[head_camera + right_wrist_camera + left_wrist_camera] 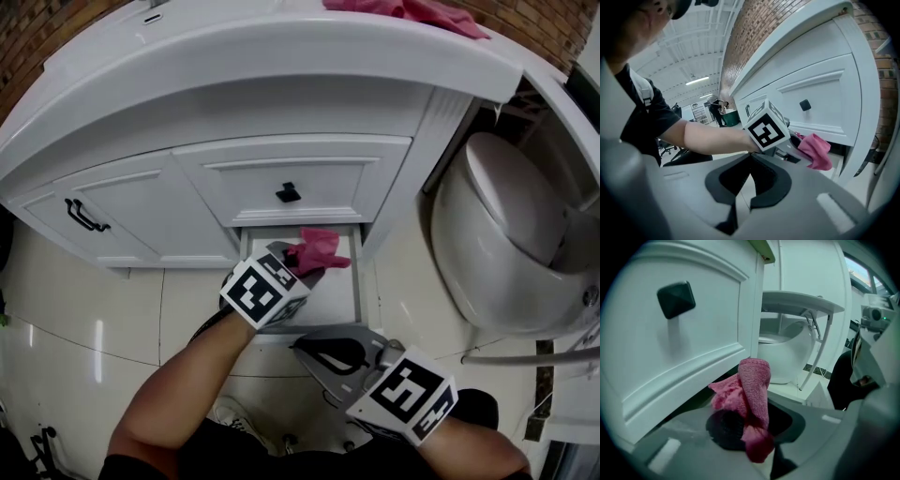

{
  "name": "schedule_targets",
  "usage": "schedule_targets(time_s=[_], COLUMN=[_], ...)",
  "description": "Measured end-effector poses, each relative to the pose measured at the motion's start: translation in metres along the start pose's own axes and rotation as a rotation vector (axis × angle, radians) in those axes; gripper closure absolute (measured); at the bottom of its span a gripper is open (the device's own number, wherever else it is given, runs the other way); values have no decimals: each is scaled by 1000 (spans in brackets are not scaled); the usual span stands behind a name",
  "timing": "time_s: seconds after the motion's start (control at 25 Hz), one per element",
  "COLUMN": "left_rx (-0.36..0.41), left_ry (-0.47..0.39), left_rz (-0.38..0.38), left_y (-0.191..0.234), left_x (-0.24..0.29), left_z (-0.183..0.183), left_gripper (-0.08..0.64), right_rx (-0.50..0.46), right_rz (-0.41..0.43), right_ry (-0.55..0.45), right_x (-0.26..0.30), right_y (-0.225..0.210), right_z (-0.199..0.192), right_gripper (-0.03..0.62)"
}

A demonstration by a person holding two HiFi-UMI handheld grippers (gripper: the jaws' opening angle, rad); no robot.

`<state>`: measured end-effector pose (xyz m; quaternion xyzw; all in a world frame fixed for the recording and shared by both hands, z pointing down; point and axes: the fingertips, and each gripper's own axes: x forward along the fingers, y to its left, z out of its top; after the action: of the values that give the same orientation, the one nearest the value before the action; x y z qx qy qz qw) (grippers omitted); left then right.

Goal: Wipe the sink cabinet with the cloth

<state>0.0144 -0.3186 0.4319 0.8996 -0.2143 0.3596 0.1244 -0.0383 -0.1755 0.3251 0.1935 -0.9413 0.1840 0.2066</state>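
The right hand-held gripper (296, 344) is hovering closed, empty. The left hand-held gripper (302, 260) is pinching the cloth (320, 246) at the sink cabinet's (309, 178) base.

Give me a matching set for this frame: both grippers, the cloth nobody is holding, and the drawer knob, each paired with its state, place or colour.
Column 1
1. left gripper
2. right gripper
3. spare cloth
4. knob

Column 2
a. black
b. jaws together, nothing between them
c. lying on the countertop
d. jaws clamped on the held cloth

Pairs: 1-d, 2-b, 3-c, 4-a
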Motion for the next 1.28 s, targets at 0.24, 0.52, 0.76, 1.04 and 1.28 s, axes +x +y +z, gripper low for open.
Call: schedule_targets(time_s=[0.24,0.52,0.76,1.04,1.28], left_rx=[8,-4,-2,10,61], left_ry=[80,120,172,234,284], left_rz=[-18,-38,-8,32,58], left_y=[20,33,49,67,71], left_x=[44,75,76,53,32], left_z=[-9,-13,-27,-54,-68], left_gripper=[454,454,456,459,462], right_rx=[50,122,108,140,145], right_rz=[26,41,59,34,-25], right_ry=[-3,-18,-26,-20,-15], right_x=[5,7,4,6,2], right_y=[-26,-63,-72,-82,-98], right_z=[3,5,12,3,-2], right_gripper=[586,586,586,586,586])
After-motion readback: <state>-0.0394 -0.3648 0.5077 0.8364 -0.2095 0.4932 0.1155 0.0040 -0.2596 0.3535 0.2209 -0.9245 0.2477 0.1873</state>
